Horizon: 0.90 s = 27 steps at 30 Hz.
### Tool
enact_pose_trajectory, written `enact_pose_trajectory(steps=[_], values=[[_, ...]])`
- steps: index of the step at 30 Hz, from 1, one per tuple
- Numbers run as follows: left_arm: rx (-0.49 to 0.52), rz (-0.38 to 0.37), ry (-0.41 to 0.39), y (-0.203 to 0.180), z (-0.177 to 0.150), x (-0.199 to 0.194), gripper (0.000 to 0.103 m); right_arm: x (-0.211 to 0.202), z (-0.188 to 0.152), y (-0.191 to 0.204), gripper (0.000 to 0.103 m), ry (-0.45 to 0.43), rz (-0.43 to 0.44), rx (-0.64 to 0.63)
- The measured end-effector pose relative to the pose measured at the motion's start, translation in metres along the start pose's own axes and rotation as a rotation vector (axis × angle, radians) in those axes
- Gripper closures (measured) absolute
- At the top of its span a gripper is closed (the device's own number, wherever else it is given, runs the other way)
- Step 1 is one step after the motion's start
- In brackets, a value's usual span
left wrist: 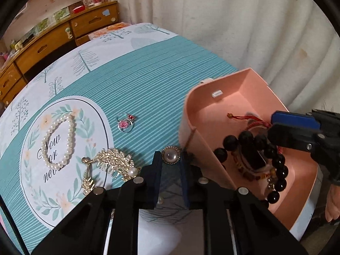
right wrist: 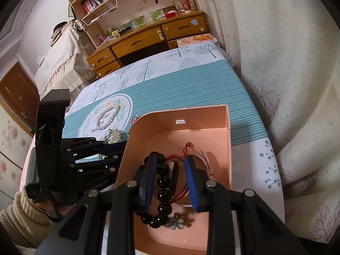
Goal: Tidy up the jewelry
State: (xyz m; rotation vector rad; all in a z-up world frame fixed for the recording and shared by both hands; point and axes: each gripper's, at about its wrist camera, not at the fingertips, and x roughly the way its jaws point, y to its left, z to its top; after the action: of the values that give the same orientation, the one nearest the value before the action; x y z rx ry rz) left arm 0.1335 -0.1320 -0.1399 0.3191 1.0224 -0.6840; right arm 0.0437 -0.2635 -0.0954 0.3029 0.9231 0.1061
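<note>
A pink open box stands on the teal cloth at the right. Inside lie a black bead bracelet, a red cord bracelet and a small flower piece. My right gripper is open inside the box, its fingers astride the black beads; it shows from the side in the left wrist view. My left gripper is open just short of a pearl brooch. Left of it lie gold hair combs, a pearl bracelet and pink rings.
The table's cloth has a white round print under the pearls. A curtain hangs close behind the box. A wooden desk with drawers and shelves stands beyond the table's far end.
</note>
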Motion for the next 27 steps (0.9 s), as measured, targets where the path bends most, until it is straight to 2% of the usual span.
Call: enact_pose_trajectory(steps=[5,9,12,14,19,27], values=[[-0.004,0.046,0.010,0.000,0.002,0.001,0.087,0.000,-0.002,-0.004,0.075,0.001,0.004,0.014],[-0.009,0.054,0.017,0.002,0.003,0.002,0.085,0.000,-0.001,-0.004,0.075,0.003,0.006,0.014],[-0.018,0.069,0.022,0.005,0.004,0.002,0.074,0.000,-0.002,-0.005,0.075,0.000,0.010,0.018],[-0.028,0.075,0.021,0.009,0.004,0.002,0.071,0.000,-0.002,-0.005,0.075,-0.003,0.009,0.019],[-0.028,0.097,0.020,0.008,0.006,0.003,0.072,0.000,-0.003,-0.005,0.075,-0.002,0.013,0.019],[-0.029,0.079,0.019,0.010,0.011,0.005,0.075,-0.002,-0.003,-0.005,0.075,-0.006,0.020,0.018]])
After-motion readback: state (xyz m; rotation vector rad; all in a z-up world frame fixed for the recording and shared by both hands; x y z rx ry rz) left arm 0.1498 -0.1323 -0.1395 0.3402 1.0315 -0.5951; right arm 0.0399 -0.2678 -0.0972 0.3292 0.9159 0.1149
